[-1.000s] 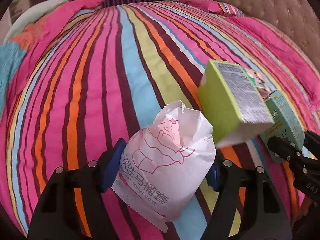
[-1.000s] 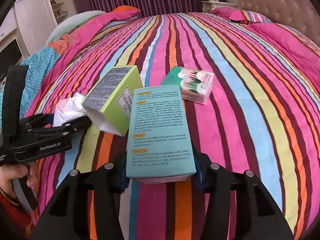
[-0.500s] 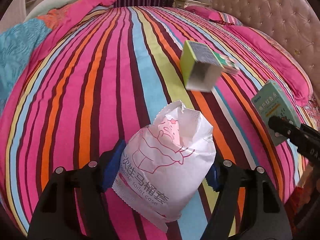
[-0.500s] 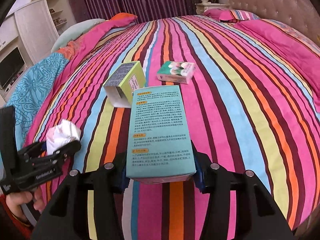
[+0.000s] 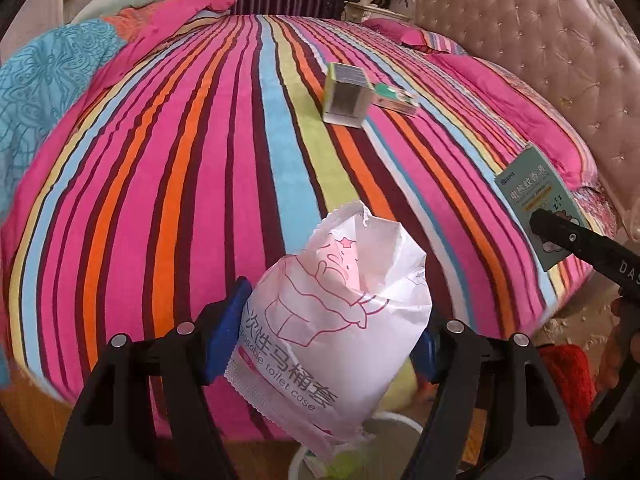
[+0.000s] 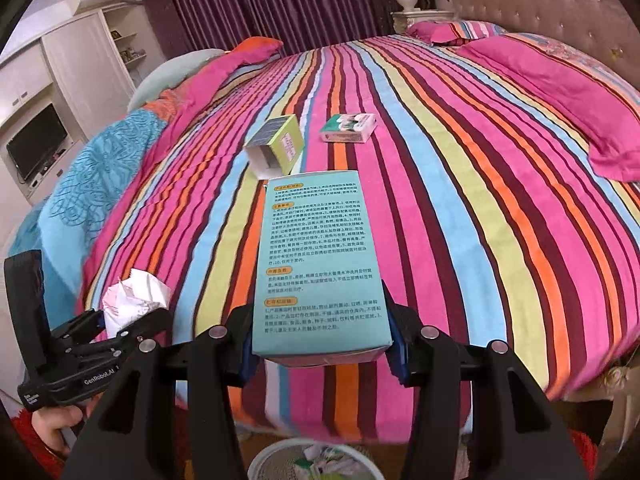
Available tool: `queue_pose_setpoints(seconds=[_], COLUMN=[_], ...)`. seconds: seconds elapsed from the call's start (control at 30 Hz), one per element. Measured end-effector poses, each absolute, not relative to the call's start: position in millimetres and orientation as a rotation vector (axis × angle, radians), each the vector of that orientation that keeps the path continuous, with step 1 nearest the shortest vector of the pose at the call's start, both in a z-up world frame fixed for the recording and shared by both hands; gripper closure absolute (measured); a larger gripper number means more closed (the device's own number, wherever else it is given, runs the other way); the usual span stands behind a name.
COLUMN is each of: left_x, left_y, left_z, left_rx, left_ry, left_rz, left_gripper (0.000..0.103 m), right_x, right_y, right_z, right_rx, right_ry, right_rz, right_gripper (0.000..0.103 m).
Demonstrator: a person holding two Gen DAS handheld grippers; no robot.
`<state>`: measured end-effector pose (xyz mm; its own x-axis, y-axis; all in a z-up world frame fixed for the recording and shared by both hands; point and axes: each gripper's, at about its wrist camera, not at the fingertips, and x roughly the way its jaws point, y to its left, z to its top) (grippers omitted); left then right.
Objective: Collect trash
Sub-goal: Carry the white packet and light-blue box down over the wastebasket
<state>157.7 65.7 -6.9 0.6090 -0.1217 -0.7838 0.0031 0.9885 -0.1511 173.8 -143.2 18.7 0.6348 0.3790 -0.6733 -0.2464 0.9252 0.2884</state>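
Left gripper [image 5: 332,344] clamps a white wrapper [image 5: 334,308]; right gripper [image 6: 322,344] clamps a teal box [image 6: 320,264] — both above a bin [image 6: 316,462] off the bed's near edge. Mid-bed [image 6: 460,184] lie 2 boxes — green [image 6: 276,146], white-green [image 6: 349,128].

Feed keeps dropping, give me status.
Left hand-held gripper shut on white toilet-cover packet. Right hand-held gripper shut on teal box. White bin below both. Lime box, small green-white box remain on bed.
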Motion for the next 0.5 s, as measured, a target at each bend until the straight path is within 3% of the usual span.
queue_pose_setpoints(seconds=[0.5], left_x=[58.5], left_y=[29.2], left_z=[-37.5], left_rx=[-0.137], left_ry=[1.019], left_rz=[-0.133], left_gripper=[0.034], right_x=[95.5], right_y=[-148.7], right_z=[-12.0], right_rx=[0.211], right_ry=[0.911], right_rz=[0.438], right_gripper=[0.056])
